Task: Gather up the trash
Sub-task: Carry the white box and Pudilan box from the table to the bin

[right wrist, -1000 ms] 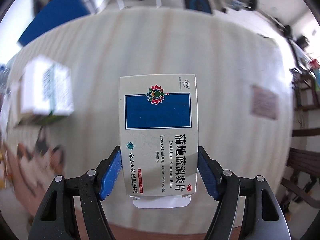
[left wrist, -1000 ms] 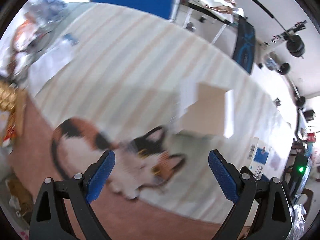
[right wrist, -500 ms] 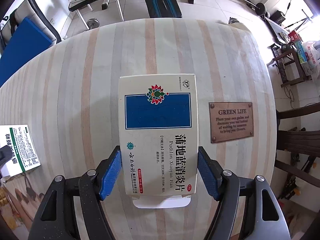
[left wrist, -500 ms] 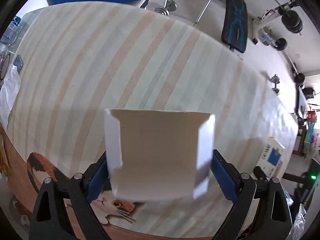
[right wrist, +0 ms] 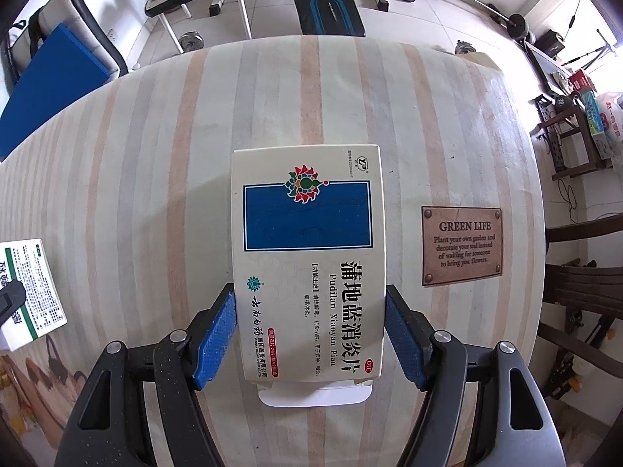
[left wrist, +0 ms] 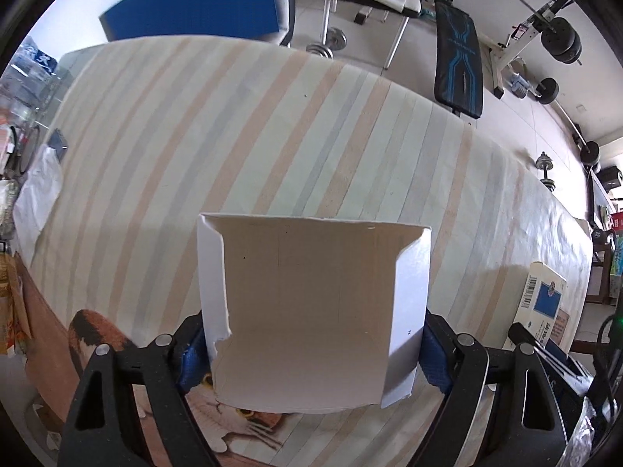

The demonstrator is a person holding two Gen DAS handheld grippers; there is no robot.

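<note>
Two grippers, left [left wrist: 311, 350] and right [right wrist: 310, 334], each pinch one carton: a torn-open box [left wrist: 311, 311] and a medicine box [right wrist: 307, 260] with a blue panel. That makes two boxes on view. One striped worktop [right wrist: 155, 155] carries one brown plaque [right wrist: 461, 245] near its right edge and one cat picture [left wrist: 241, 420] at the near edge. Beyond the far edge stand one weight bench [left wrist: 459, 66] and one blue pad [left wrist: 194, 4]. One white bag [left wrist: 37, 198] lies at the left edge.
</note>
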